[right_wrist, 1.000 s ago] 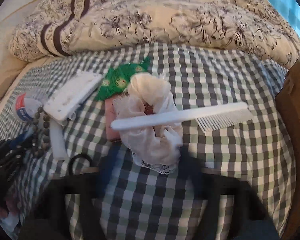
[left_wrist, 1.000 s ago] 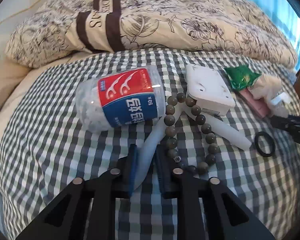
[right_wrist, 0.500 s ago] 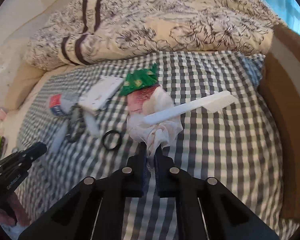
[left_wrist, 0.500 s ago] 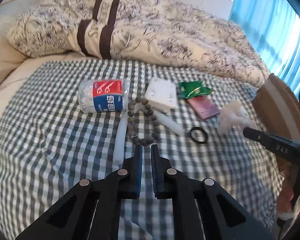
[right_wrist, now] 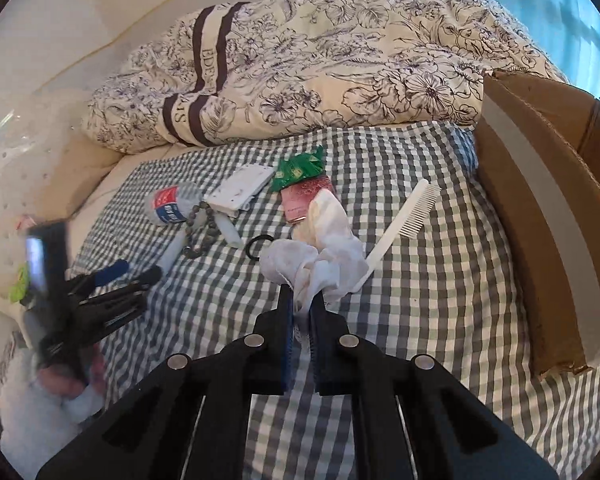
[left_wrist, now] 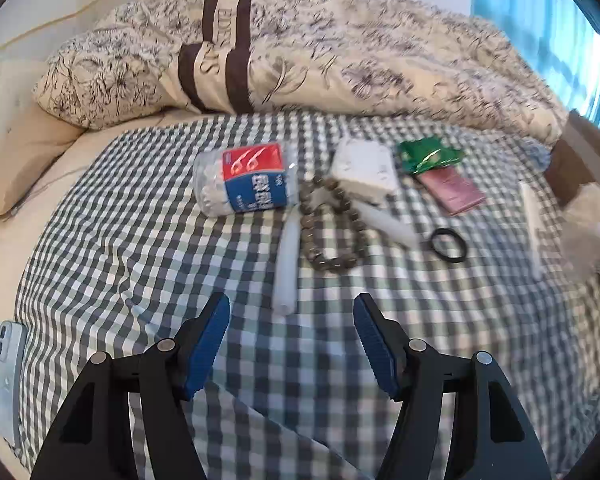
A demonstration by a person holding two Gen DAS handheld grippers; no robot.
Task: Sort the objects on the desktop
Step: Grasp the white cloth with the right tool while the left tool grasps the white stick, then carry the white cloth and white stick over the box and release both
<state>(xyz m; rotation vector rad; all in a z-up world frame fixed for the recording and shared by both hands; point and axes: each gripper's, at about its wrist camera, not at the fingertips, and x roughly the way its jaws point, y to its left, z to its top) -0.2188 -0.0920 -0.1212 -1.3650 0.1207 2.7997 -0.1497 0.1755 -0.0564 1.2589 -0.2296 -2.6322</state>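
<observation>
While clamping a white lace scrunchie (right_wrist: 320,256) between closed right gripper (right_wrist: 301,304) tips, lifting it left of the cardboard box (right_wrist: 548,216); risking snagging the white comb (right_wrist: 400,228) just beside. Left gripper (left_wrist: 291,320) gaping wide, empty, nearing the candle (left_wrist: 286,264).

On the brown stripes of the floral quilt (right_wrist: 300,80), sideways letters "EDE" can be read, with "S" lower down; on the red-and-blue label of the floss-pick jar (left_wrist: 246,178), white characters are printed but cannot be made out; nothing else is legible.
</observation>
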